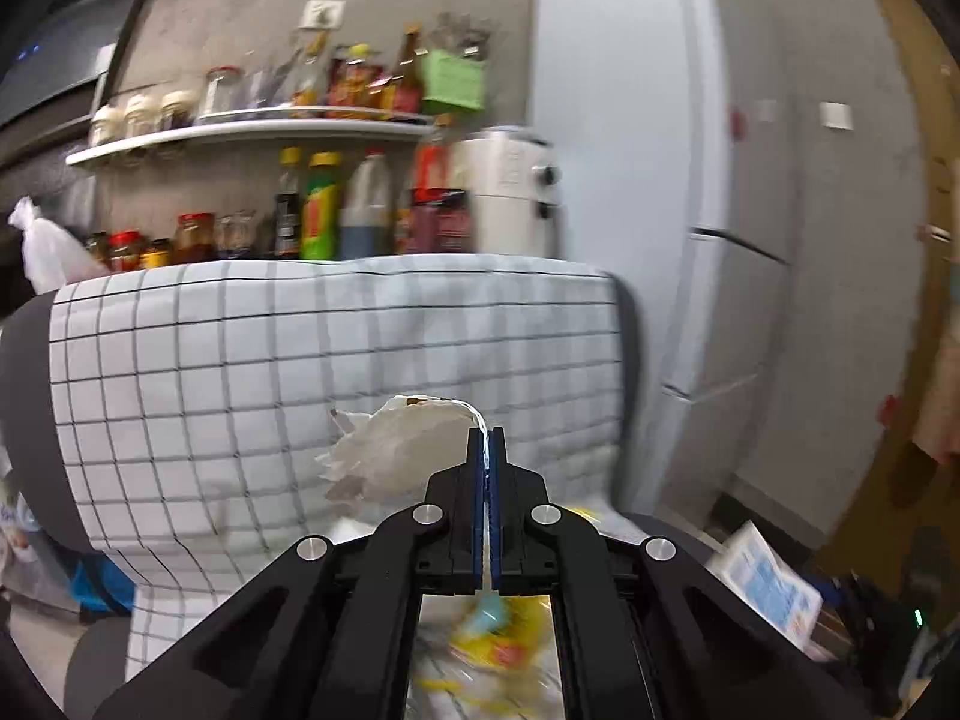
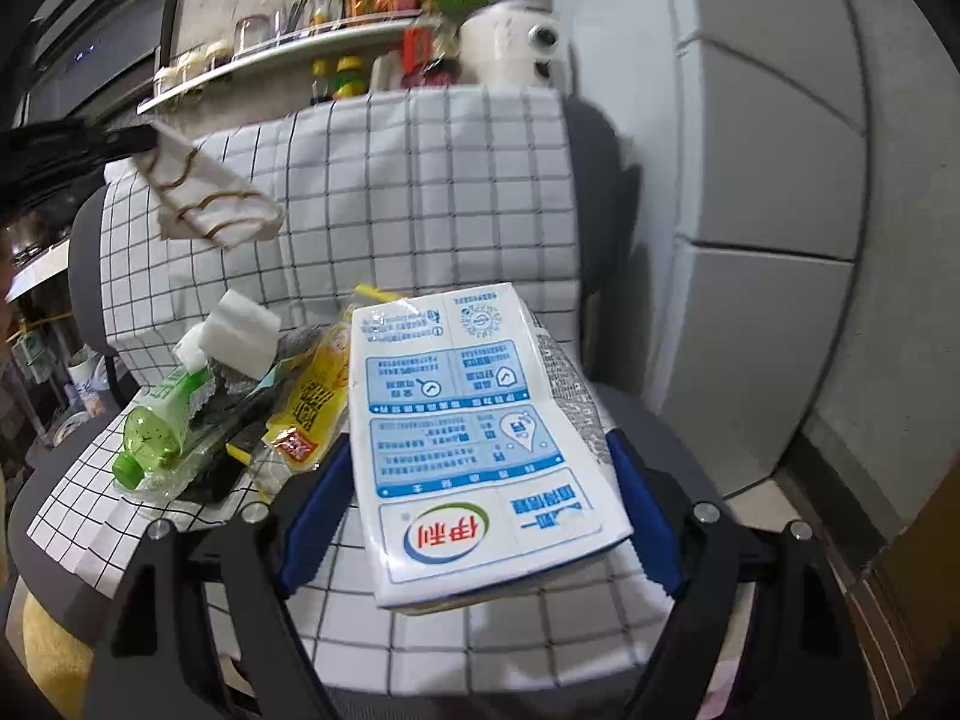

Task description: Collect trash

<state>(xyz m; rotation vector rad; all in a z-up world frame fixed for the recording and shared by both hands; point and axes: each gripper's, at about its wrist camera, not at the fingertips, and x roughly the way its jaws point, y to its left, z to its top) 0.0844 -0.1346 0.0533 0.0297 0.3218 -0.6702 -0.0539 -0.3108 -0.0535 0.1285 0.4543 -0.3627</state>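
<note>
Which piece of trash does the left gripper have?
On the chair with the checked cover, look up by the backrest. The left gripper is shut on a crumpled white wrapper with wavy brown lines, held clear of the seat, unlike the green bottle lying there.

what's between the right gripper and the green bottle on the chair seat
The right gripper already has the white and blue milk carton between its fingers, so its jaws are occupied. Beyond that, the yellow sachet and dark wrappers lie between it and the green bottle, which rests at the left of the seat.
</note>
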